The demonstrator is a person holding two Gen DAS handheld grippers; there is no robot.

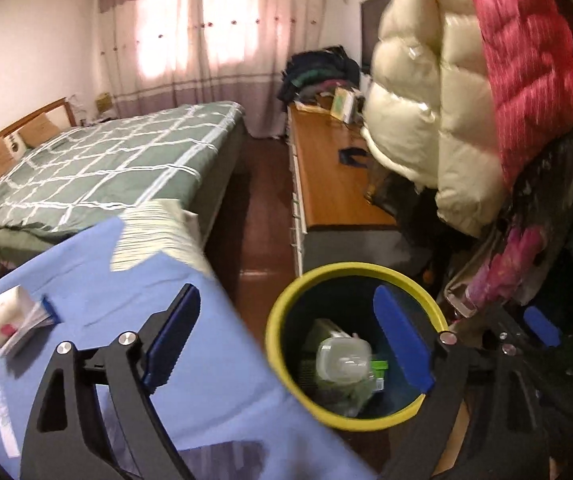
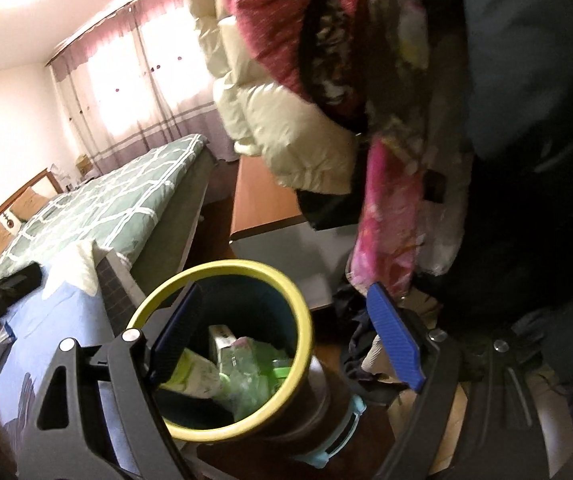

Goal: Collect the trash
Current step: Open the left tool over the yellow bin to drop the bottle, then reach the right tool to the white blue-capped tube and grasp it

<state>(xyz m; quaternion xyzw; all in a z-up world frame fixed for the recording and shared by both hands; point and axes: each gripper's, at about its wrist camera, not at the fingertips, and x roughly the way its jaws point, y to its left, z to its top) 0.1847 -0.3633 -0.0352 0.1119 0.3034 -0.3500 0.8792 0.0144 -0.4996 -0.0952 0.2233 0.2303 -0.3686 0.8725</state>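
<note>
Left gripper (image 1: 286,350): jaws are standing wide apart with nothing between the pads; it is hovering over the gap between the blue-covered table and the bin, its right finger (image 1: 402,344) reaching over the bin's mouth.
Right gripper (image 2: 286,342): jaws are standing wide apart and holding nothing; its left finger (image 2: 176,338) is overlapping the bin's near-left rim in the view, its right finger is lying outside the bin on the right.
Trash bin (image 1: 282,304): a round bin with a yellow-green rim and a dark inner wall is standing on the floor just beside the table's right edge.
Trash in bin: a clear plastic container (image 1: 342,362) is lying on top, with green packaging (image 2: 258,376) and a pale box under and beside it.
Blue tablecloth (image 1: 206,380): it is covering the table at the left of the bin.
Tissue pack (image 1: 6,320): it is lying near the table's left edge, well apart from the bin, touching a small booklet-like item.
White cloth (image 1: 154,236): it is lying at the table's far edge.
Hanging coats (image 1: 426,100): cream and red padded coats are hanging above and behind the bin, to the right.
Wooden cabinet top (image 1: 334,184): it is running away from the bin along the right wall.
Bed (image 1: 106,168): with a green checked cover, it is standing beyond the table.
Curtains (image 1: 206,40): they are covering the far window.
</note>
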